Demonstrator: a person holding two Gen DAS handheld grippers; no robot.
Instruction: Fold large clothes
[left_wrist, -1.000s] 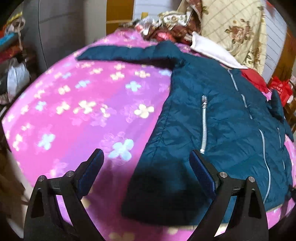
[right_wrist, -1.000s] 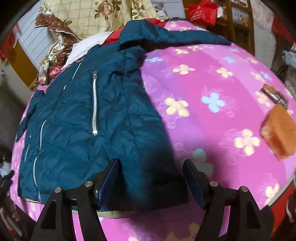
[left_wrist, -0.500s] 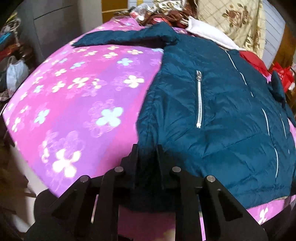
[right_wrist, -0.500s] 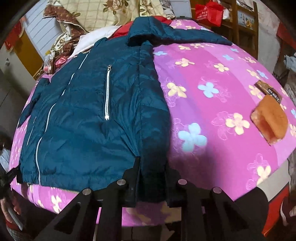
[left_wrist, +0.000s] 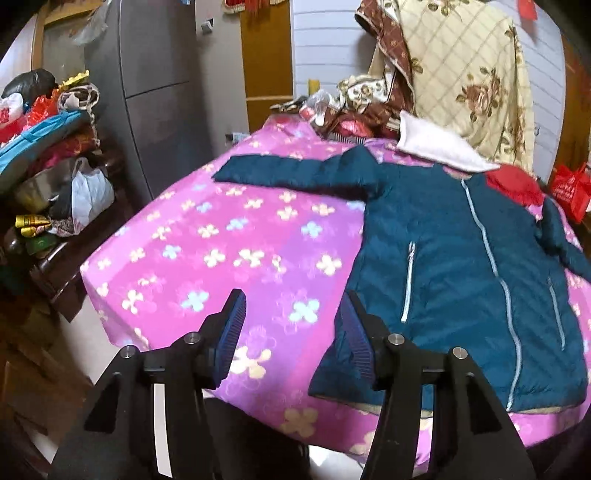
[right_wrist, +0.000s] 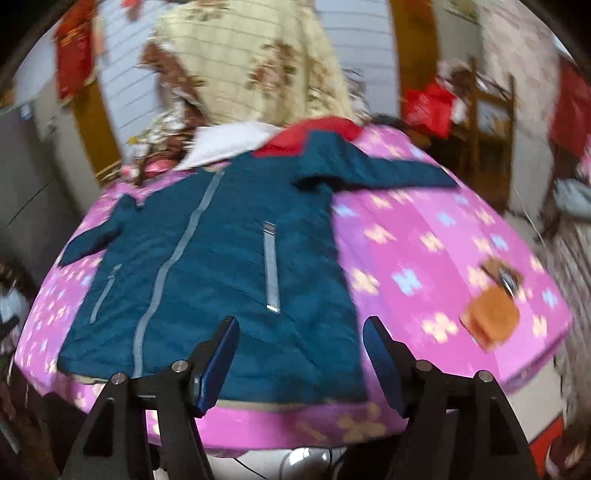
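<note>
The hem, pinched half a second earlier, is being released: the left gripper (left_wrist: 291, 332) and right gripper (right_wrist: 299, 354) are being held wide open, empty. The jacket (left_wrist: 454, 266) is lying flat on the pink bedspread (left_wrist: 229, 251), sleeves spread; folding is judged barely begun.

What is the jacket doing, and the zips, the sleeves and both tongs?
Jacket: spread flat on the pink cover, unfolded.
Front zip: closed.
Sleeves: stretched out sideways.
Left tongs: open, holding nothing.
Right tongs: open, holding nothing.
</note>
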